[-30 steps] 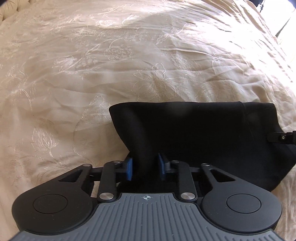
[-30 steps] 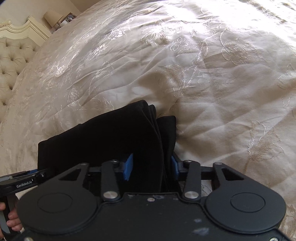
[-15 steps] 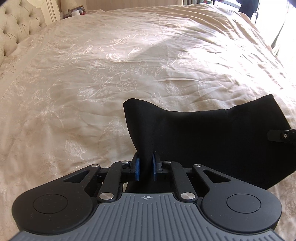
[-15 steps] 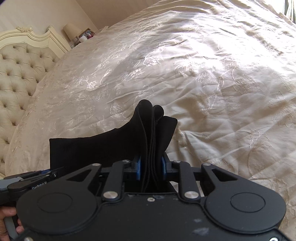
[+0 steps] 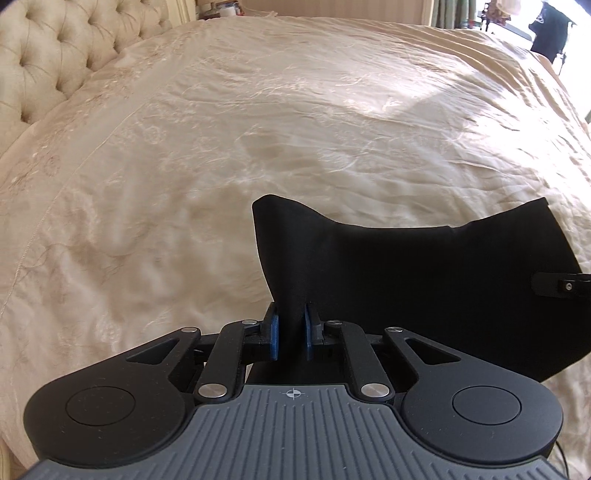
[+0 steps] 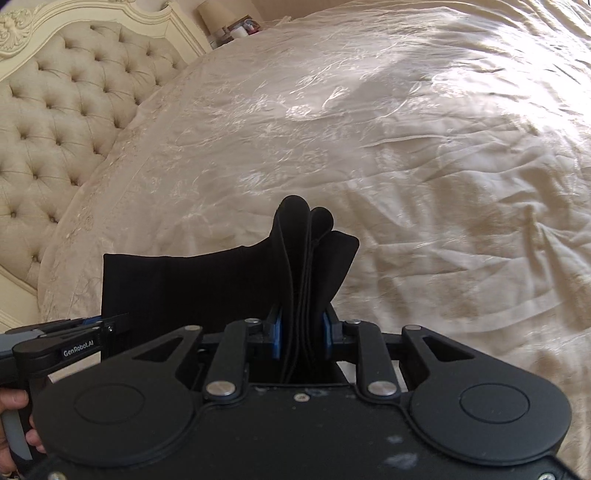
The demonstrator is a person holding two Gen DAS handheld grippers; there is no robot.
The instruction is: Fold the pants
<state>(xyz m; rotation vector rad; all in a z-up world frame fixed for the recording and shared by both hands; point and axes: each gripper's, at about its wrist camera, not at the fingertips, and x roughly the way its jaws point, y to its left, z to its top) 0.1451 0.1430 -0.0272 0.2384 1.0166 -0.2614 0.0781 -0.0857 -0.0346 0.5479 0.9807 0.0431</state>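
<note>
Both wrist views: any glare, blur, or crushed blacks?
Left wrist: bedspread soft and slightly blurred, window blown out, black pants featureless. Right wrist: sheen glare on the bedspread's upper right, pants layers still readable, fisheye bends the headboard.

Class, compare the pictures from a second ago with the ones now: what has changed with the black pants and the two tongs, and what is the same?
Both tongs closed tighter on the pants and lifted them off the bedspread; the headboard came into view. The left tongs went from loosely around one end to clamped on it, and the right tongs clamped the bunched layers at the other end. The pants stay folded, stretched between the two.
</note>
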